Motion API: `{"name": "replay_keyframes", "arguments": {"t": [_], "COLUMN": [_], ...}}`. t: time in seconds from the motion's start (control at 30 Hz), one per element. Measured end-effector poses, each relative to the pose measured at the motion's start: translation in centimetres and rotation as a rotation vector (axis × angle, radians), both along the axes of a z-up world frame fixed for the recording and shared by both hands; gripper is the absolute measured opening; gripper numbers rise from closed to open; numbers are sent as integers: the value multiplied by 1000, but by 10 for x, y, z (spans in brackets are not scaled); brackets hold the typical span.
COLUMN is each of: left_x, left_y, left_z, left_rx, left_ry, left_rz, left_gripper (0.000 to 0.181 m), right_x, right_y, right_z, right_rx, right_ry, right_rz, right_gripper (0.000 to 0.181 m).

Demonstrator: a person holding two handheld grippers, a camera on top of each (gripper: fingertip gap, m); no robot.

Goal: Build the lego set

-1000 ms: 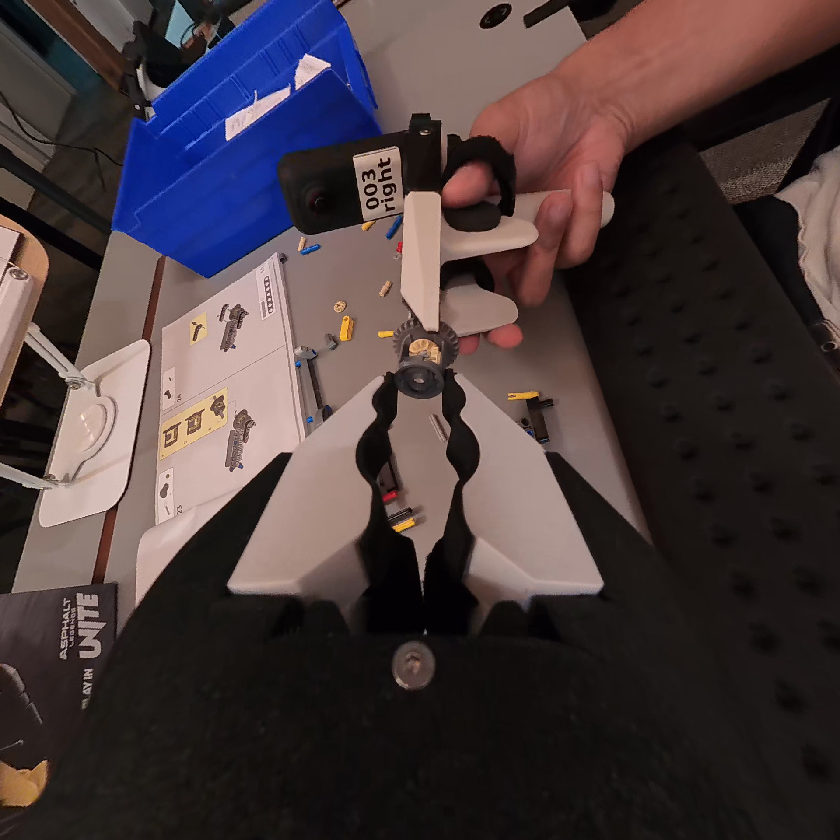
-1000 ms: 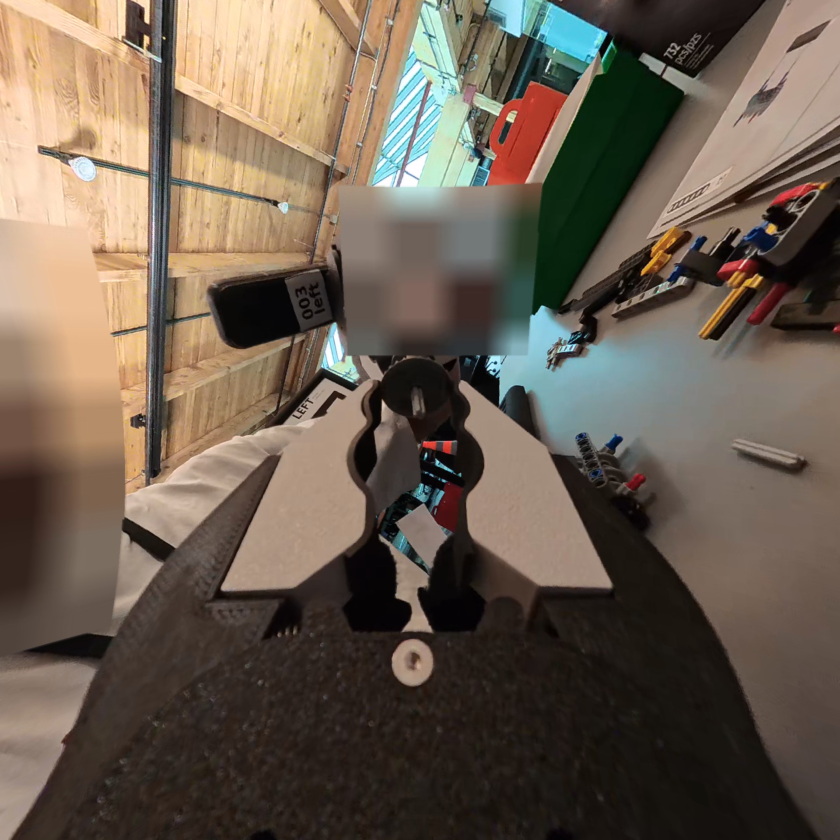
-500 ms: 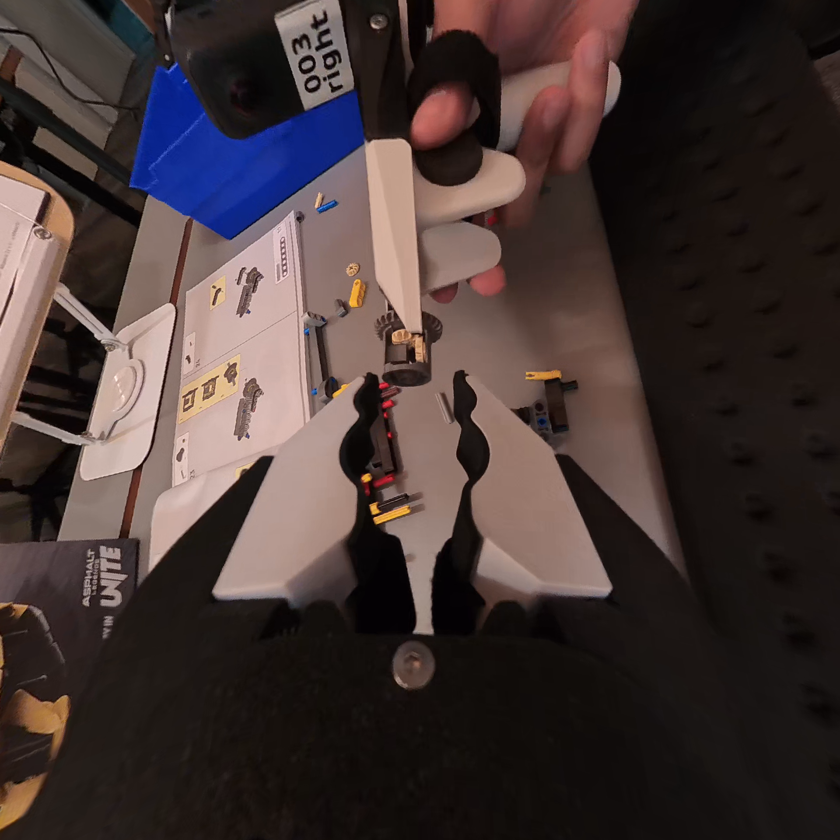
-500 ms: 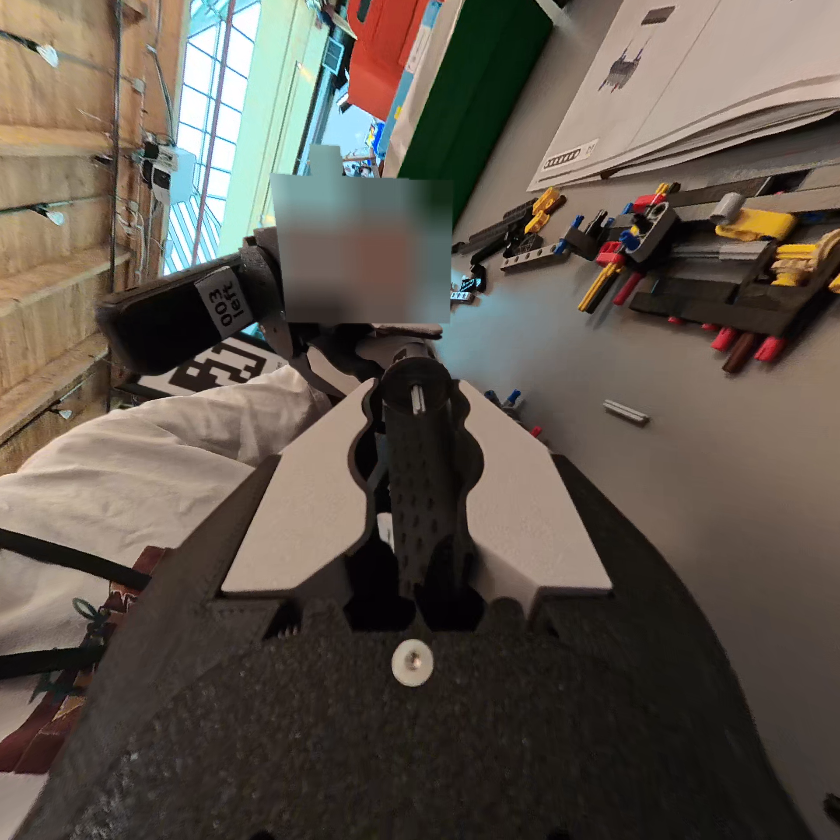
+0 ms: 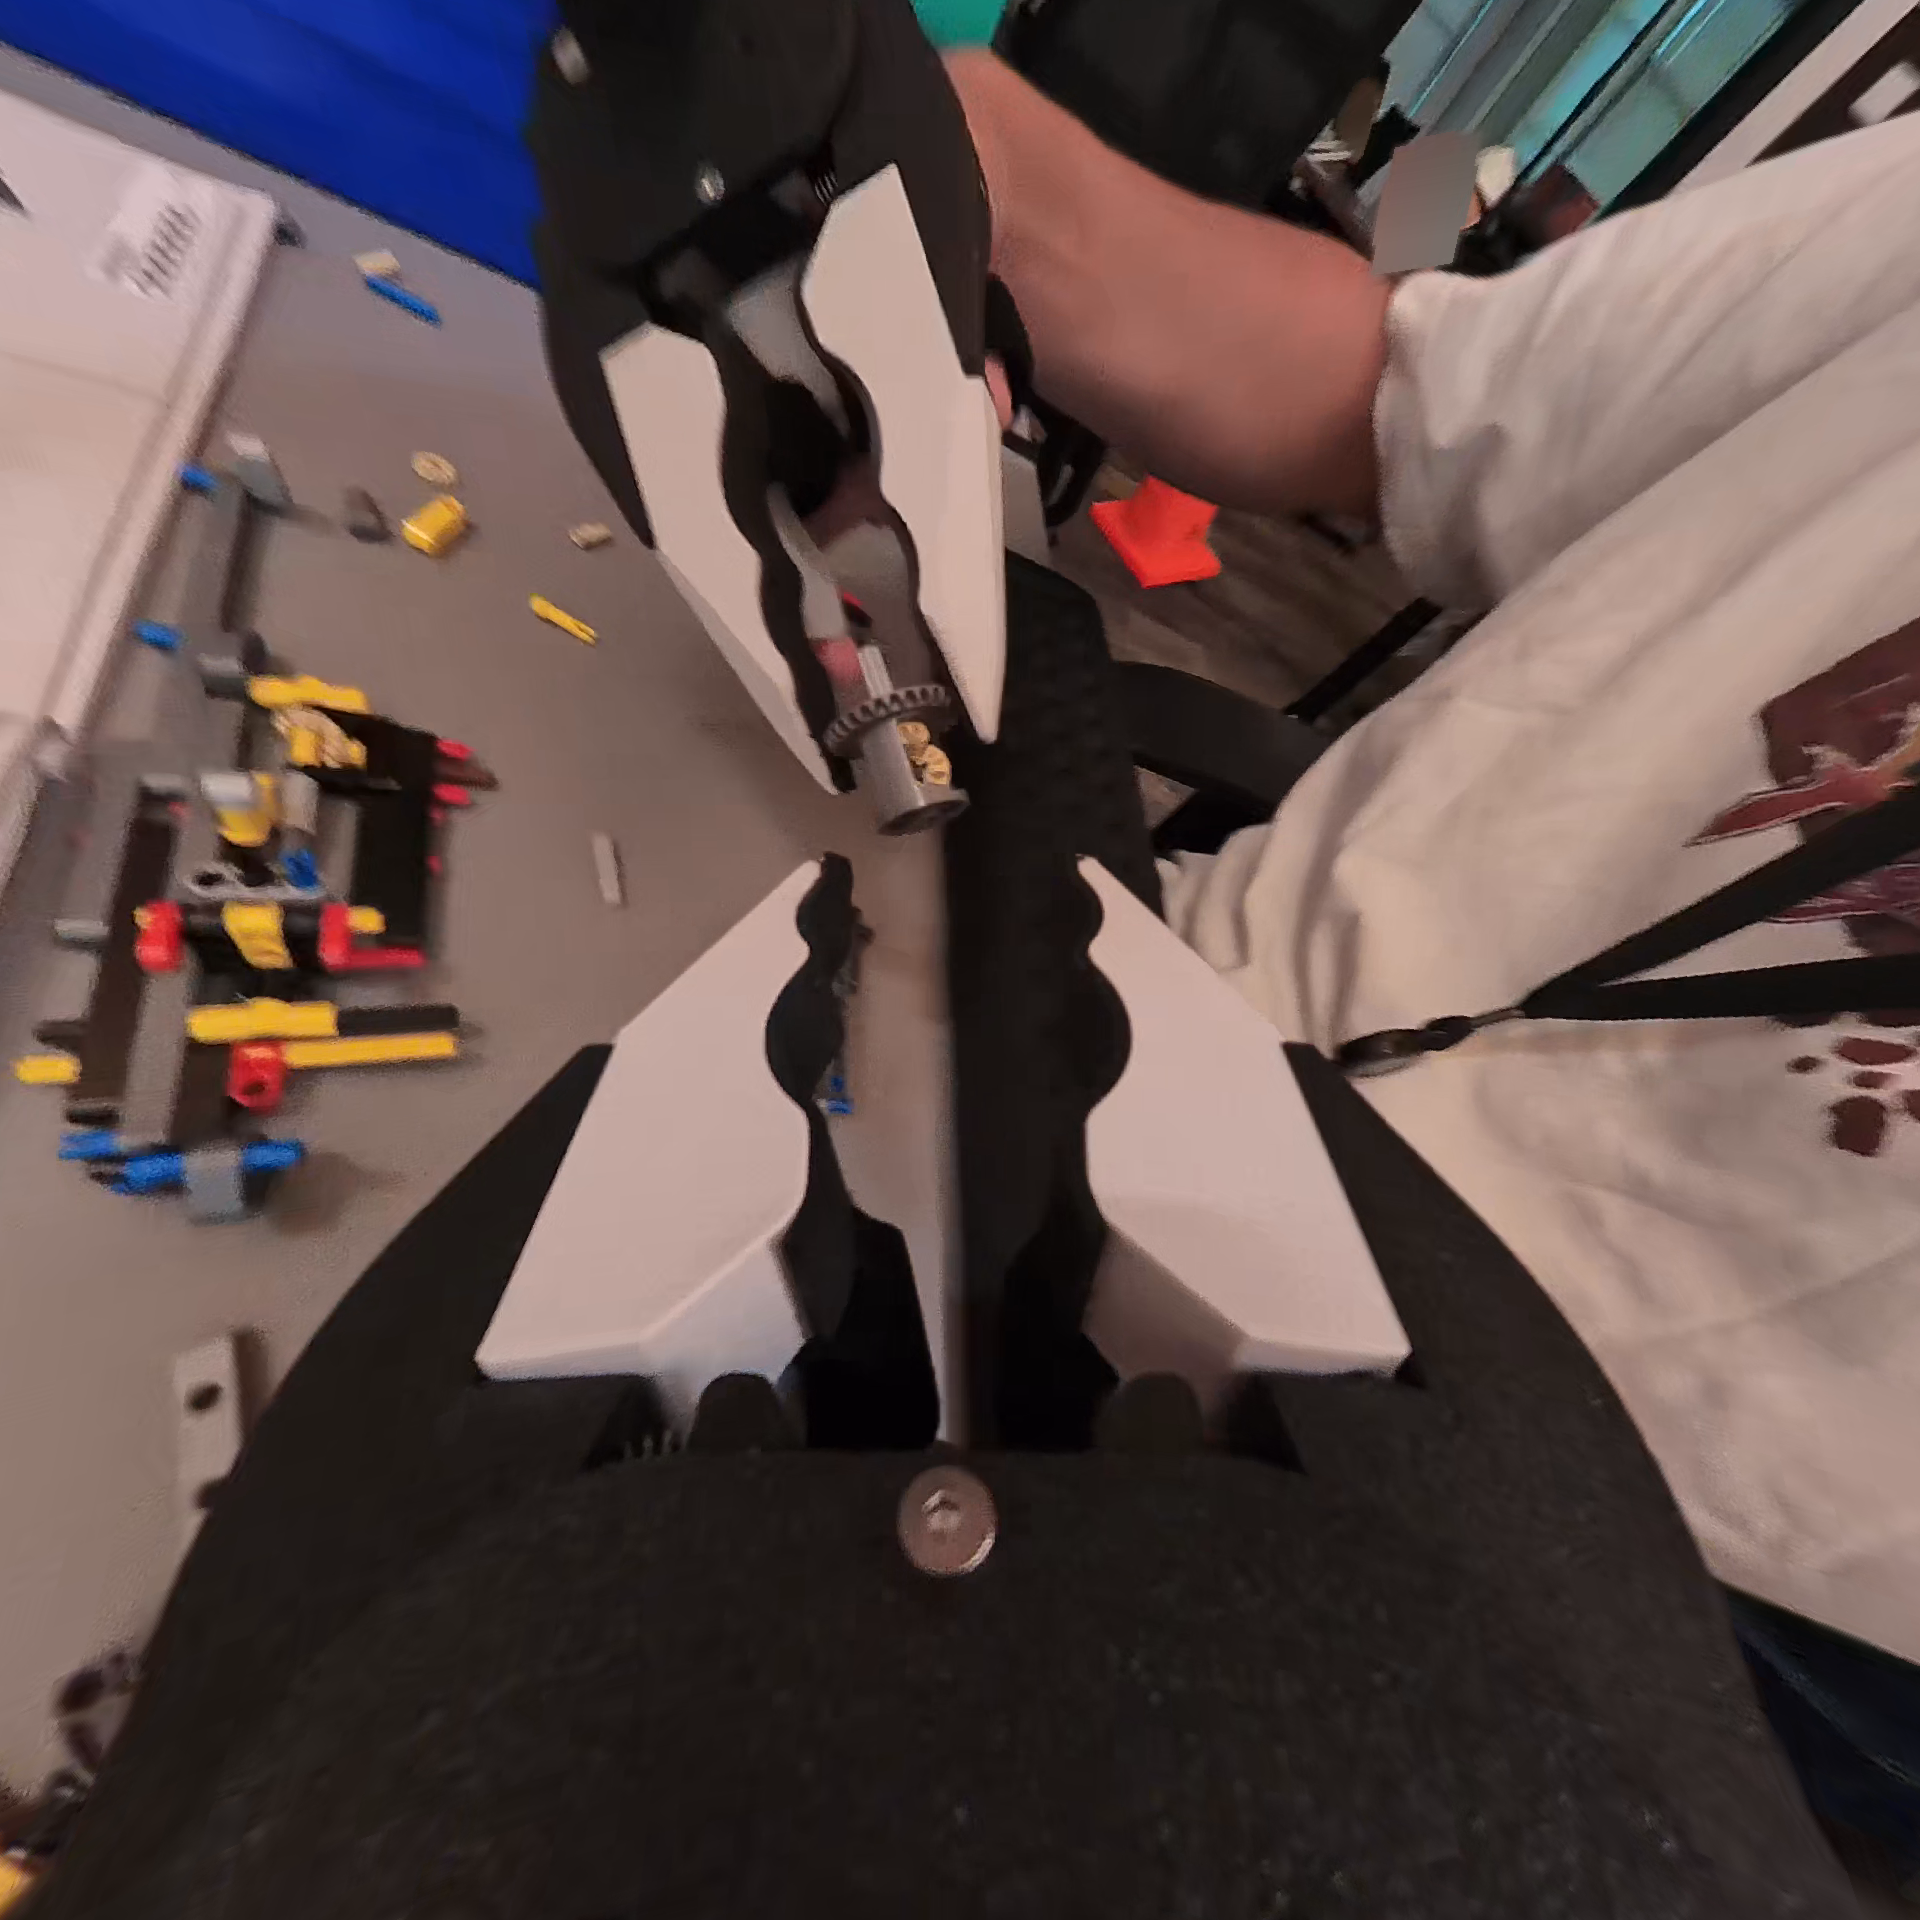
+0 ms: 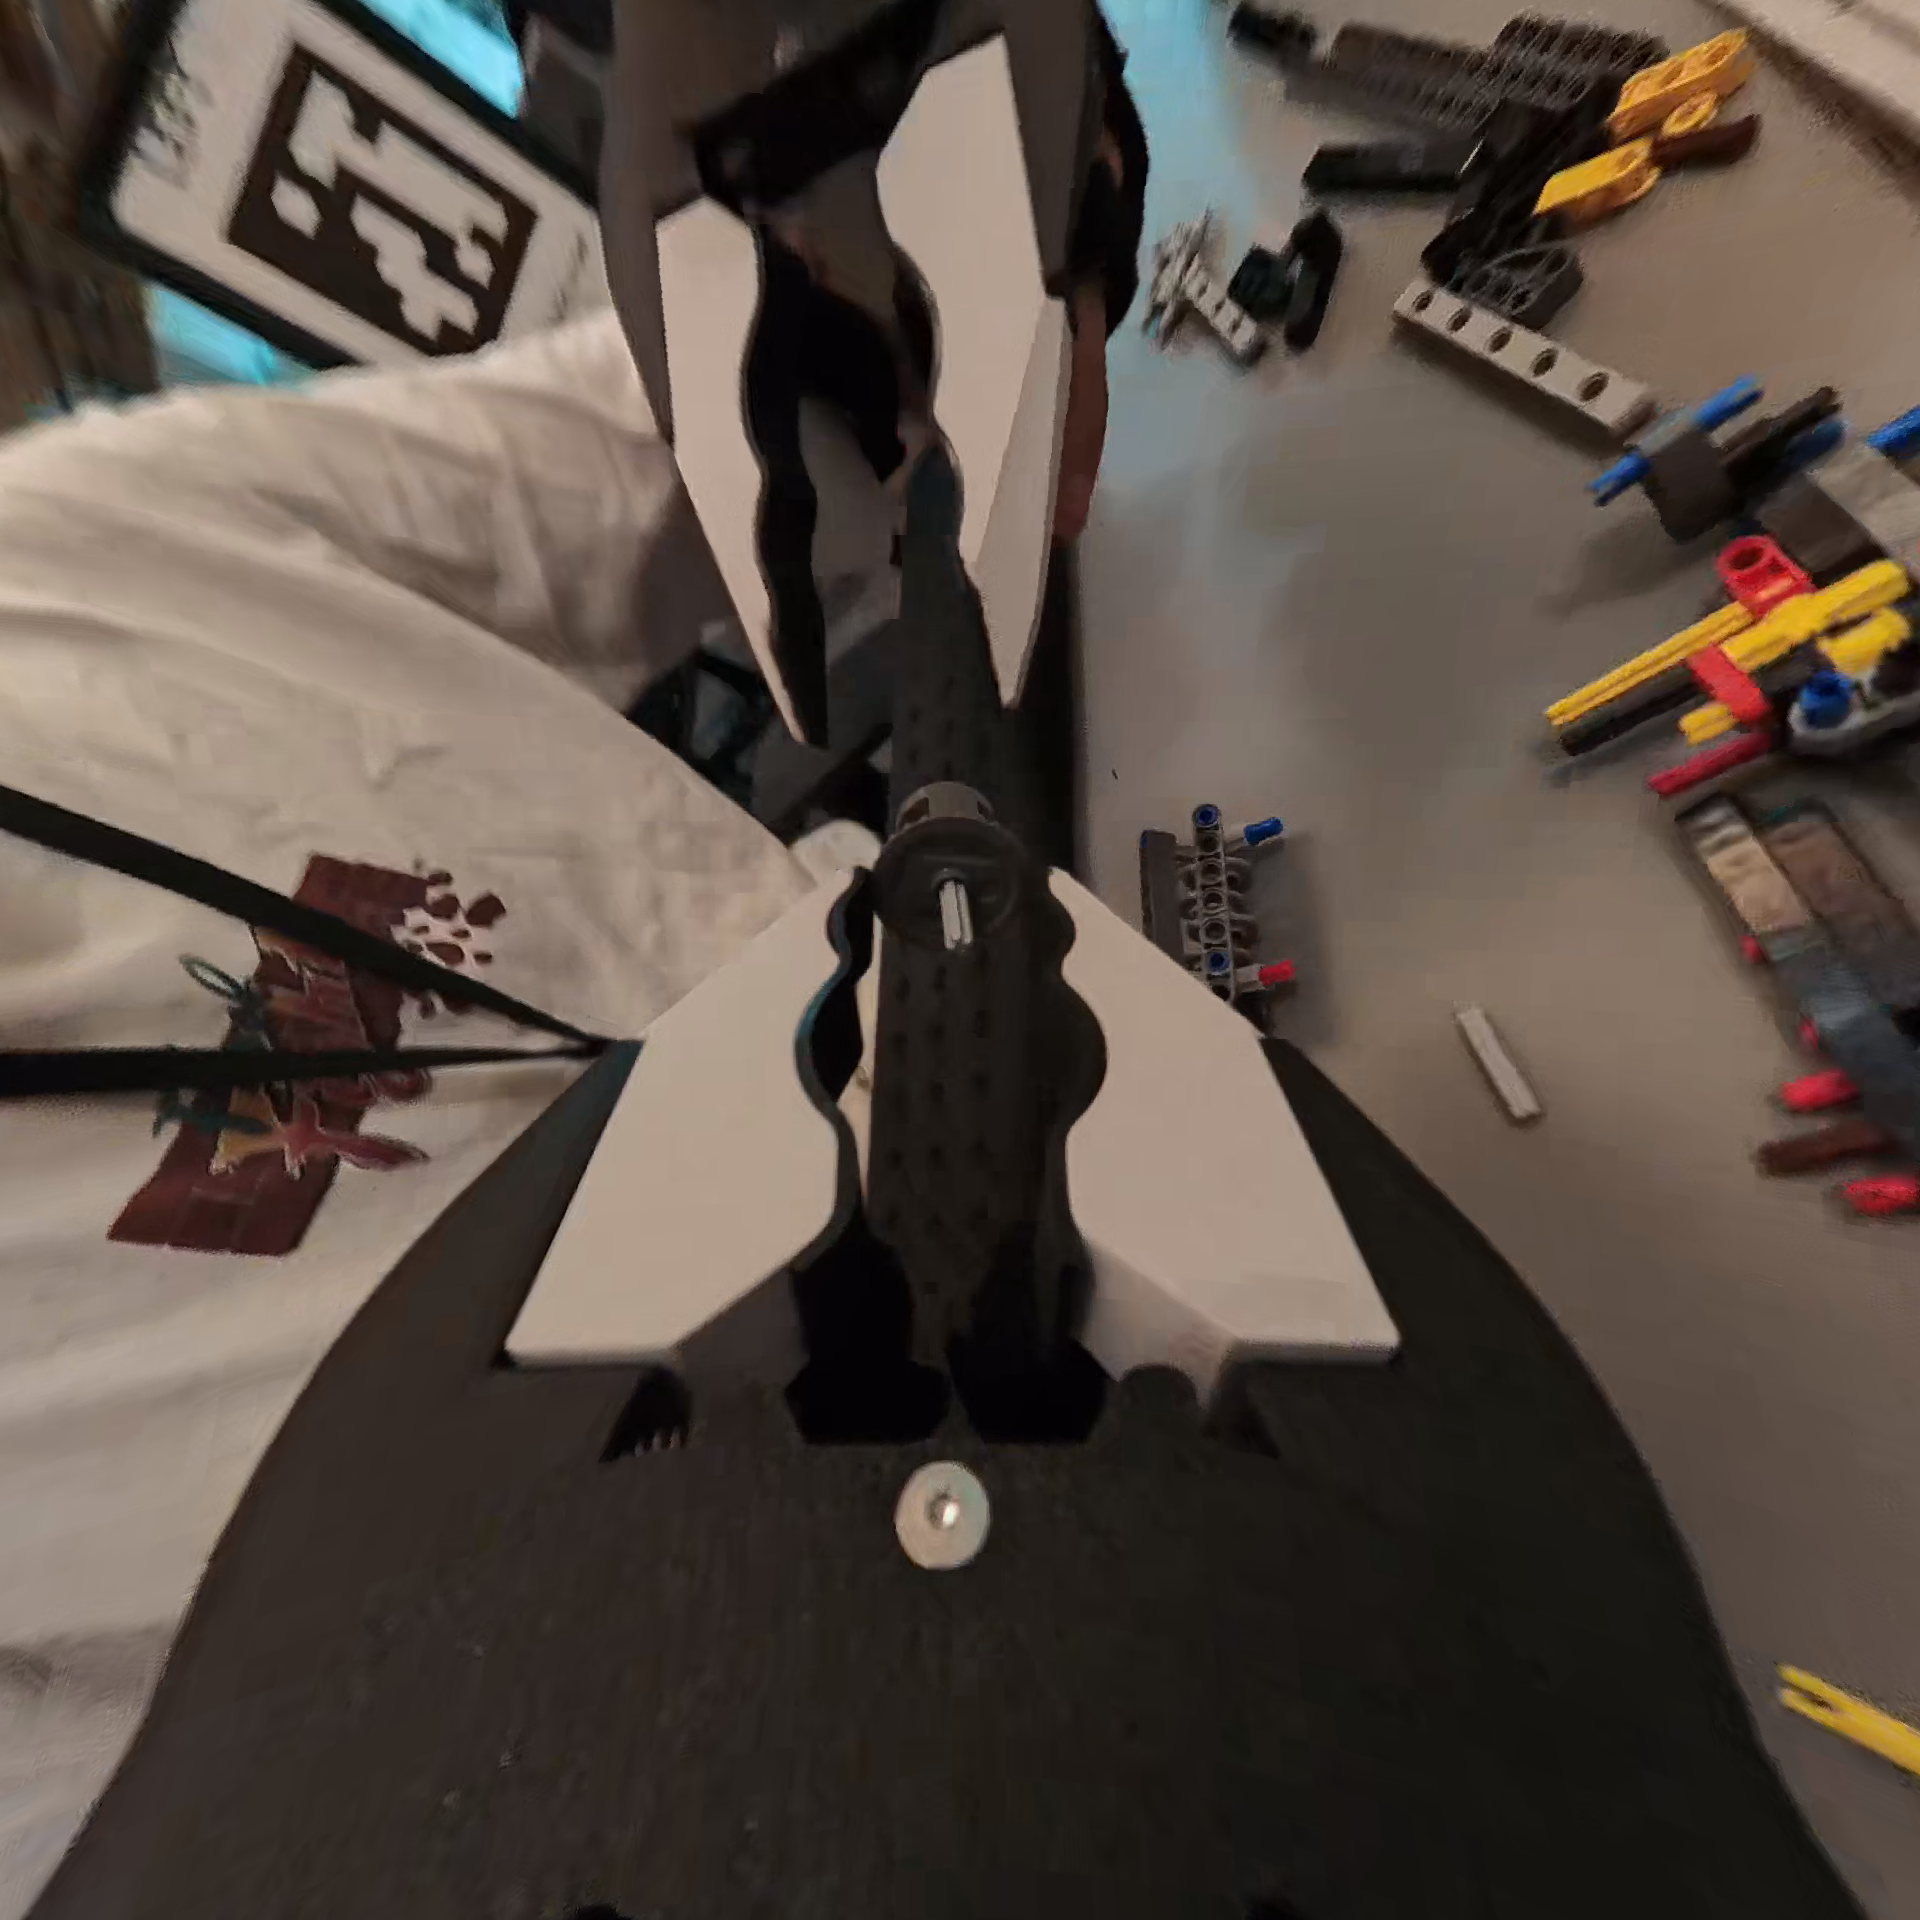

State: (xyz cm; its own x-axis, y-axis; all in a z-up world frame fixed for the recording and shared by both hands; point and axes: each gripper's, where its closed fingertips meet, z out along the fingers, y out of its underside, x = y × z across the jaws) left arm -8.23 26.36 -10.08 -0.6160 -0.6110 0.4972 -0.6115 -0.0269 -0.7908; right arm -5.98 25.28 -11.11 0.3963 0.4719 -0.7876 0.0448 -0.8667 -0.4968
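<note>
The right gripper (image 6: pixel 951 904) is clamped on a small gear piece (image 6: pixel 948 902) — a dark round gear on a grey stick. From the left wrist view you can see the same gear piece (image 5: pixel 891 750) held at the tips of that gripper, with little tan bits beside the gear teeth. It is up in the air, above the edge of the grey counter (image 5: pixel 644 748).

The left gripper (image 5: pixel 951 883) has its two fingers apart, with nothing between them. It points up at the gear piece and sits just below it, not touching.

On the counter lies a half-built lego model (image 5: pixel 260 935) in black, yellow and red, with blue pins. A short grey stick (image 5: pixel 608 868) lies alone near it. Small yellow and tan pieces (image 5: pixel 434 520) are scattered farther back, by a blue bin (image 5: pixel 312 114). A person in a white shirt (image 5: pixel 1610 727) sits at the counter's edge.
</note>
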Motion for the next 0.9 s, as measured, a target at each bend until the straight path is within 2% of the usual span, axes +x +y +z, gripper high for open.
{"name": "replay_keyframes", "arguments": {"t": [0.2, 0.33, 0.47, 0.9], "left_x": [-11, -12, -9, -7], "left_y": [2, 0, 7, 4], "left_z": [-11, -11, -14, -21], "left_rx": [-17, -50, -57, -16], "left_ry": [106, 107, 105, 114], "left_rz": [-16, -12, 32, 49], "left_gripper": [32, 26, 13, 10], "right_x": [-19, -28, -31, -27], "right_y": [4, 9, 15, 16], "right_z": [-1, -4, -11, -15], "right_rx": [20, 0, -15, -33], "right_ry": [-198, -274, -314, -347], "right_rz": [358, 485, 523, 570], "right_gripper": [29, 29, 29, 30]}}
